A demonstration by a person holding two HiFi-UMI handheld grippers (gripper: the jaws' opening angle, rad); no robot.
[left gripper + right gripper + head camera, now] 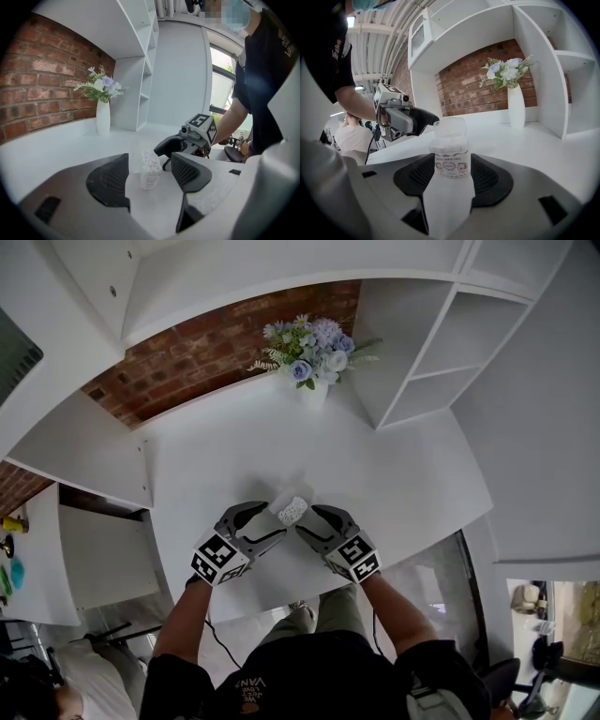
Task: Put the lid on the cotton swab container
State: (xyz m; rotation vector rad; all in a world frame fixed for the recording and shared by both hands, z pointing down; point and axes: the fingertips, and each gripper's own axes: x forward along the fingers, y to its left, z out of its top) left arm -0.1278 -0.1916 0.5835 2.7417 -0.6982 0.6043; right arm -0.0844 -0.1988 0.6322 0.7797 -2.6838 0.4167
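While the right gripper (450, 180) looks clamped on the tub (450, 161), pads snug on both sides of the label, the clear lid (450, 125) is up on edge above the swabs (150, 161), so it's not on yet as far as I can tell (can't say if it's hinged). The tub sits dead centre of the head view on the white table (394, 474), right between the two grippers. The left gripper (151, 178) is spread really wide and holding nothing: the tub shows in the gap between its pads with daylight on either side. If I were doing this bit, I'd hold the right grip steady so the tub can't tip. Then I'd bring one left jaw tip in behind the lid, from its upper side in the head view, and fold it down over the swabs nice and slow. Finish with a flat press on top till it seats. Main risk imo is snagging the swabs that stick up, or shoving the tub out of the grip.
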